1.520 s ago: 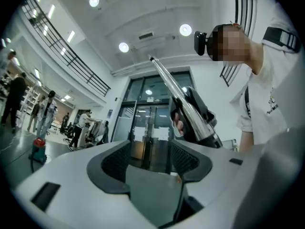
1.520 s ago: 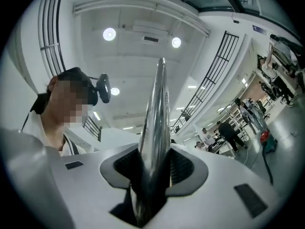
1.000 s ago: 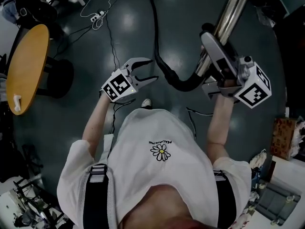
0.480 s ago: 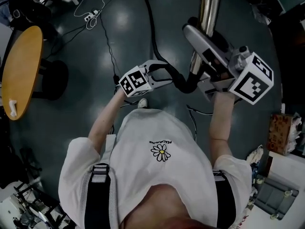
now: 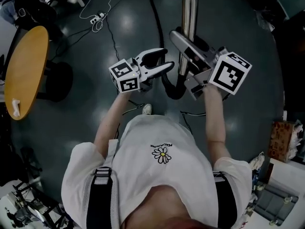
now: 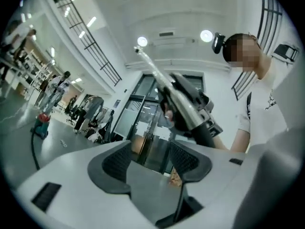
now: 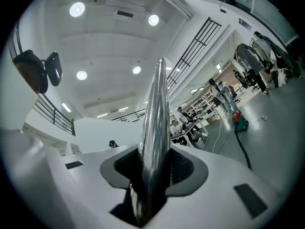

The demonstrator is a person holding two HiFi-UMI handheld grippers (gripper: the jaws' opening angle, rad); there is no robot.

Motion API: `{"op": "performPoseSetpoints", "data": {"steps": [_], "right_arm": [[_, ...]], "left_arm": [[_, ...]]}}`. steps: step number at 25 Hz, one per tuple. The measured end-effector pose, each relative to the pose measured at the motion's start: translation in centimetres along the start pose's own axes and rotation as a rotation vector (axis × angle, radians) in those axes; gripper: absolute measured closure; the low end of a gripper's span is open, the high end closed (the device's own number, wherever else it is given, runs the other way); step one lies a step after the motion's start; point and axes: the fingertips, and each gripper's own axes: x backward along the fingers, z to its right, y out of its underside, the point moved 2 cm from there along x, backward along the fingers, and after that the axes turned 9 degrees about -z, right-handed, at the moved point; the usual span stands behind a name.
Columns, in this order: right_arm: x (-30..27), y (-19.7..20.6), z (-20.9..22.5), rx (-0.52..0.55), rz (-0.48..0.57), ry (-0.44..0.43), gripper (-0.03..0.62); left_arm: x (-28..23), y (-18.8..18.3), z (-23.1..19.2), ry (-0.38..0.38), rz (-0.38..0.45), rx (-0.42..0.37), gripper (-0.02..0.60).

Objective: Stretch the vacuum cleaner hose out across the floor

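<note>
Right hand-held gripper [image 7: 153,171] is clamping the vacuum's metal tube [image 5: 189,13], upper centre. Left hand-held gripper [image 5: 163,60] is hovering open and empty beside the black hose [image 5: 170,88] at centre, probably needing to grip it next.

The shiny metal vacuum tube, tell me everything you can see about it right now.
The metal tube is a straight, polished, chrome-looking pipe that mirrors the ceiling lights. The right gripper is shut on it, with the pads pressing both sides, and the tube runs out along the jaws. In the head view it stretches away from the person and is cut off by the top edge. Its near end joins a black curved handle piece that leads into the black hose. The left gripper is open beside it, not touching.
</note>
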Motion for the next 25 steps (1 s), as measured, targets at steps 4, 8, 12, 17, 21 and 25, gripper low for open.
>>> {"op": "performPoseSetpoints", "data": {"steps": [4, 8, 12, 17, 21, 25], "right_arm": [[-2.2, 0.7, 0.9, -0.041, -0.003, 0.025, 0.434], [-3.4, 0.5, 1.1, -0.097, 0.036, -0.007, 0.434], [-4.1, 0.3, 2.9, -0.097, 0.049, 0.074, 0.434], [-6.3, 0.9, 3.5, -0.06, 0.006, 0.16, 0.434], [-6.9, 1.3, 3.6, -0.11, 0.005, 0.139, 0.434], [-6.8, 1.6, 3.9, -0.145, 0.028, 0.138, 0.434]], "left_arm": [[1.7, -3.4, 2.5, 0.034, -0.06, -0.115, 0.339], [3.4, -4.1, 2.1, -0.01, -0.061, -0.135, 0.339], [3.9, -4.7, 2.5, 0.0, -0.074, -0.172, 0.339], [4.1, -3.9, 2.6, -0.028, -0.161, -0.247, 0.334], [4.6, -3.7, 3.1, -0.025, -0.174, -0.231, 0.334], [4.6, -3.3, 3.4, -0.066, -0.21, -0.261, 0.33]]}}
